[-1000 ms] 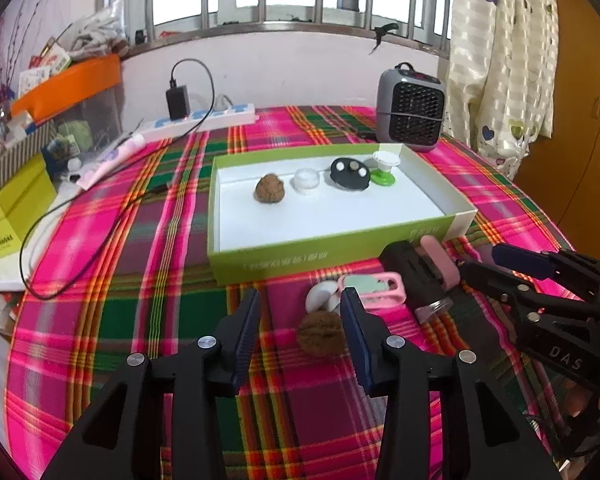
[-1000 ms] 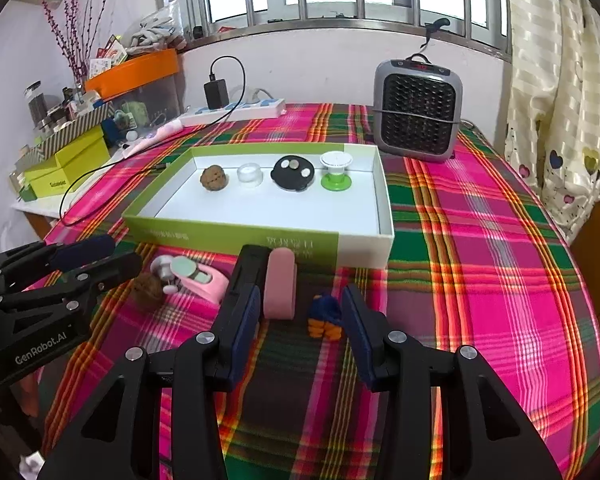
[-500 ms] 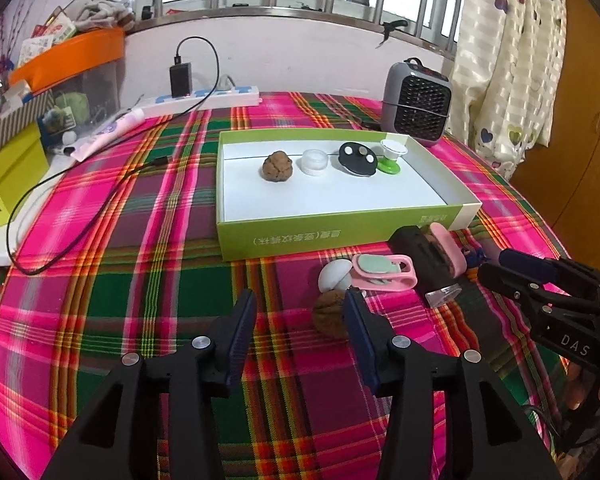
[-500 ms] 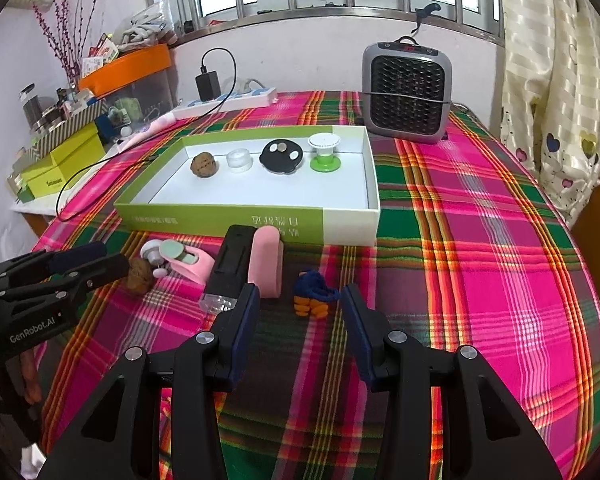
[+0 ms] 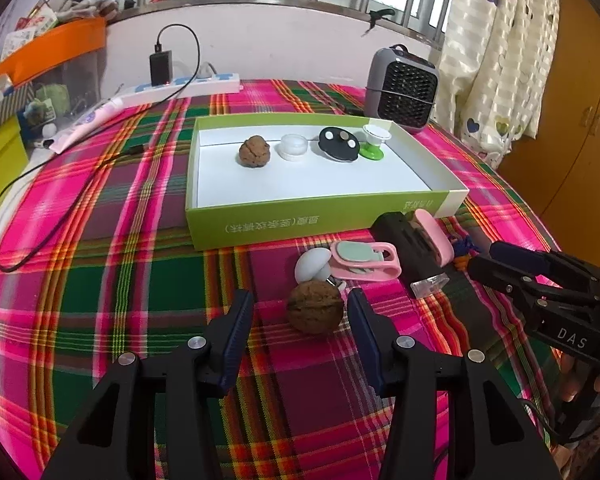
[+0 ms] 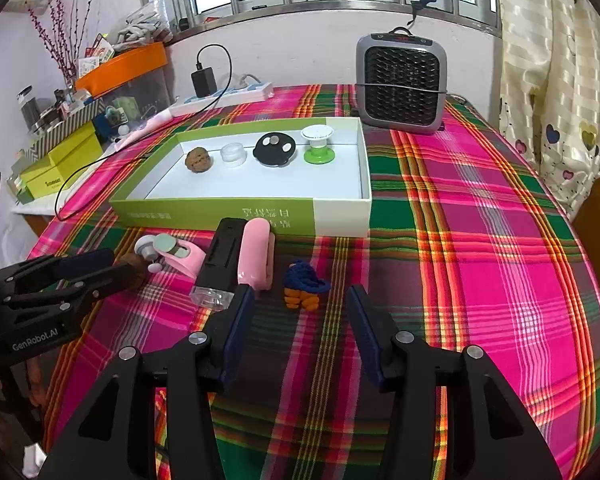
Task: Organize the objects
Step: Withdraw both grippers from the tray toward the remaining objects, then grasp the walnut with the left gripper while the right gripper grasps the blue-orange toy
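Observation:
A green and white box (image 5: pixel 300 220) holds a walnut (image 5: pixel 254 151), a clear cap (image 5: pixel 294 147), a black disc (image 5: pixel 338 144) and a green-based cup (image 5: pixel 374 140). In front of it lie a second walnut (image 5: pixel 315 312), a pink clip with a white knob (image 5: pixel 360 260), a black case (image 5: pixel 408 244), a pink case (image 5: pixel 434 236) and a blue-orange toy (image 6: pixel 304 284). My left gripper (image 5: pixel 300 332) is open with the loose walnut between its fingers, closer to the right one. My right gripper (image 6: pixel 298 324) is open just behind the toy.
A grey heater (image 6: pixel 400 84) stands behind the box. A power strip with charger and cable (image 5: pixel 180 84) lies at the back left. Yellow boxes (image 6: pixel 60 164) and an orange-lidded bin (image 6: pixel 128 76) crowd the left edge. The plaid cloth (image 6: pixel 480 240) stretches right.
My left gripper has shifted so the loose walnut now sits between its fingers instead of beside the right one. My right gripper has pulled back slightly from the toy.

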The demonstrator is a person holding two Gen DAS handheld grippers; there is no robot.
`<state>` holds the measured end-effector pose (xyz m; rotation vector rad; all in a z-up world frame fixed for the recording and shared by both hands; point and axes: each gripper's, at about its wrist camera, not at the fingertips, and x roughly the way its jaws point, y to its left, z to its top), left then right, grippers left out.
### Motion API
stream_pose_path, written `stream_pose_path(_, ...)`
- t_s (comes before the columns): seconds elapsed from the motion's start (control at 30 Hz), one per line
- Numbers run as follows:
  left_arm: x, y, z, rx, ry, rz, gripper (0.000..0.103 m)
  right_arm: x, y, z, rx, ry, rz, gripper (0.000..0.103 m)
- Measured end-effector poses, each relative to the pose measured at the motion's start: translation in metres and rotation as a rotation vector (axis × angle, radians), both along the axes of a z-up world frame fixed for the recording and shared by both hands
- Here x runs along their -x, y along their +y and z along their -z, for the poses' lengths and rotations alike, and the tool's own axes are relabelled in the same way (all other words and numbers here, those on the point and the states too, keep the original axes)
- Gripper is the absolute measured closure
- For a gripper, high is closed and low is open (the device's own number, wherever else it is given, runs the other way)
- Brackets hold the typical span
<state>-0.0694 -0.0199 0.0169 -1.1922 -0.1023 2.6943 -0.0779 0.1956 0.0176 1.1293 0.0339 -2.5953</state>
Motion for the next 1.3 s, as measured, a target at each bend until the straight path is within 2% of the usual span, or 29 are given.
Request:
stream_pose_path(0.37,0.005,-0.002,0.005,-0.002,-0.033,-0.018,0.055,0.003,0.005,0.001,-0.006,-0.016,0.024,0.054)
stream_pose_path(0.57,0.006,-0.005,0.006,0.003,-0.035,-0.043,0.058,0.011,0.000,0.005,-0.044,-0.042,0.022,0.054)
stream_pose_path(0.67,0.007,-0.007,0.006,0.010,-0.037,-0.049,0.061,0.014,-0.001,0.008,-0.042,-0.057,0.012,0.054)
stream_pose_path(1.0,0.010,-0.009,0.006,0.020,-0.038,-0.060,0.062,0.021,-0.009,0.012,-0.090,-0.065,-0.019,0.054)
stream_pose_path(1.23,0.010,-0.009,0.006,0.026,-0.039,-0.071,0.071,0.021,-0.006,0.011,-0.078,-0.067,-0.027,0.054)
stream_pose_path(1.3,0.011,-0.009,0.006,0.027,-0.038,-0.068,0.073,0.021,-0.007,0.011,-0.078,-0.065,-0.033,0.061)
